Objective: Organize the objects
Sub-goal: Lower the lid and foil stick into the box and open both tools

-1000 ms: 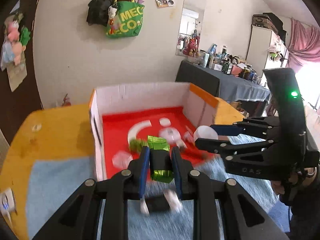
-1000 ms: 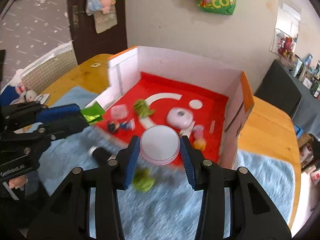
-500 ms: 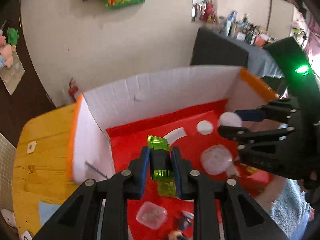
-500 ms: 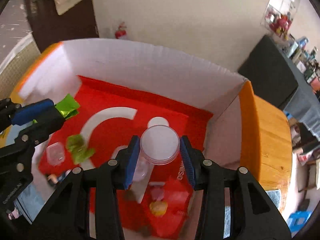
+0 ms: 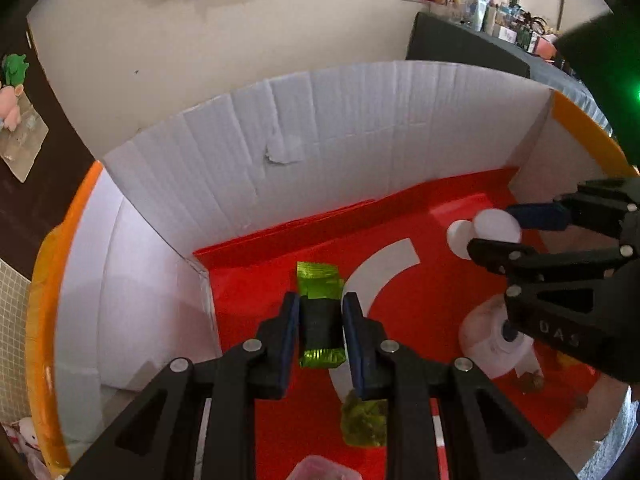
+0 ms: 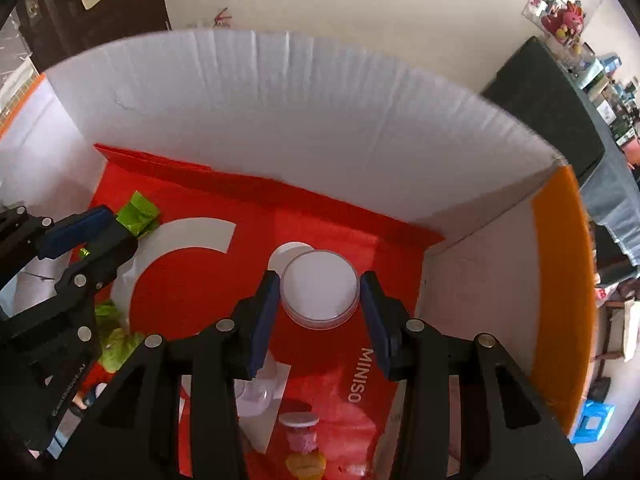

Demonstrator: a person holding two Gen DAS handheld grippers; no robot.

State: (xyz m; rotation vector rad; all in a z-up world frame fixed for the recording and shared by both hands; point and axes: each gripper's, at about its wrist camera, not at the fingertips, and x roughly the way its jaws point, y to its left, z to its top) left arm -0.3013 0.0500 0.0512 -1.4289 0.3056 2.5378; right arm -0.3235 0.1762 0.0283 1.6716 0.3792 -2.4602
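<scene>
Both grippers hang inside a white cardboard box (image 5: 352,128) with an orange rim and a red floor (image 6: 320,208). My left gripper (image 5: 320,312) is shut on a shiny green foil packet (image 5: 320,284), held above the floor's left part; in the right wrist view that packet (image 6: 138,214) sticks out of the left gripper (image 6: 100,228). Over the middle right of the floor, my right gripper (image 6: 319,294) is shut on a round clear jar with a white lid (image 6: 319,288), which also shows in the left wrist view as the jar (image 5: 496,226).
On the red floor lie a crumpled green wrapper (image 5: 364,424), a white rounded device (image 5: 492,344), a clear small container (image 5: 320,468), a small pink bottle (image 6: 302,432) and a yellow piece (image 6: 306,464). Box walls (image 6: 280,120) stand close ahead and on both sides.
Both grippers have moved forward from over the blue mat into the box and tipped downward. Each still holds the same item; the box's back wall is now much closer.
</scene>
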